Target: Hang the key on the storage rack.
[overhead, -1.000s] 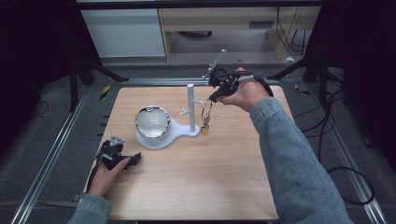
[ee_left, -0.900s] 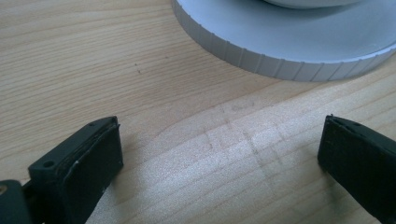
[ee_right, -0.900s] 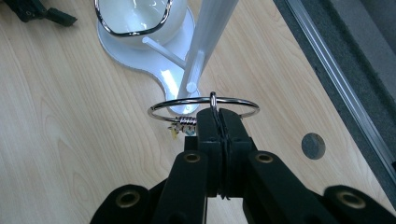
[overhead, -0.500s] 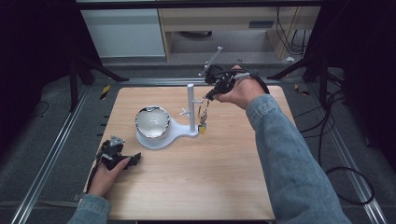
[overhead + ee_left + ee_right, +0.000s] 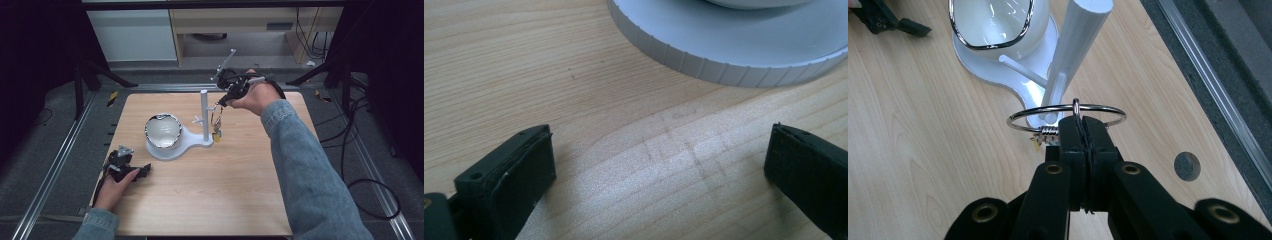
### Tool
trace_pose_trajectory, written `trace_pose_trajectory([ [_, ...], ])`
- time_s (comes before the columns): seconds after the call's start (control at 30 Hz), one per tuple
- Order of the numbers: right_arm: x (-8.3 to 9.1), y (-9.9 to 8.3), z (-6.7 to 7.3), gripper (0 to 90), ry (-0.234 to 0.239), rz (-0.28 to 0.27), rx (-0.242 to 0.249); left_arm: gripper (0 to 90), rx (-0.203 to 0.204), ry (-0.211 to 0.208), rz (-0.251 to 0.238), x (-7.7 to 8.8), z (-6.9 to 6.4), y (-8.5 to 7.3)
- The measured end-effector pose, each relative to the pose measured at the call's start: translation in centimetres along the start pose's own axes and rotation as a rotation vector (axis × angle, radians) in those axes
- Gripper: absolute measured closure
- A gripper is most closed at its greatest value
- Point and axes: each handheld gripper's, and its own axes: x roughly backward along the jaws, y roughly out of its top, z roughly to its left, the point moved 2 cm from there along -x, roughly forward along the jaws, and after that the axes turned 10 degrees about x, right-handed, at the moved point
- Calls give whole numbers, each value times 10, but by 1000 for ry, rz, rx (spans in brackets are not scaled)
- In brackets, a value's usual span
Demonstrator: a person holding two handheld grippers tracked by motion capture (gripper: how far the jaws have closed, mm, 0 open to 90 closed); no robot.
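Right tongs [image 5: 1082,131] pinch a metal ring [image 5: 1066,116] beside the white post [image 5: 1075,52], centre frame. Left tongs [image 5: 659,165] gape wide, empty, resting on the desk [image 5: 210,200] lower left.

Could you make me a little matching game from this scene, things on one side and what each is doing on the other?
Things:
1. left gripper
2. right gripper
3. bowl
4. yellow charm

States:
A. dangles below the metal ring
B. sits on the white stand
C. open, low over bare wood
D. shut on the metal ring beside the post

Pairs: 1-C, 2-D, 3-B, 4-A
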Motion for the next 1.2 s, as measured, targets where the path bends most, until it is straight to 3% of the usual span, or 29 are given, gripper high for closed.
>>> trace_pose_trajectory([
  [0.6,-23,2,-8,886,56,1,-1,0,0,0,0,0,0,0],
  [0.93,-29,1,-11,859,79,-13,-4,0,0,0,0,0,0,0],
  [1.2,-26,-4,-11,842,71,-22,-13,0,0,0,0,0,0,0],
])
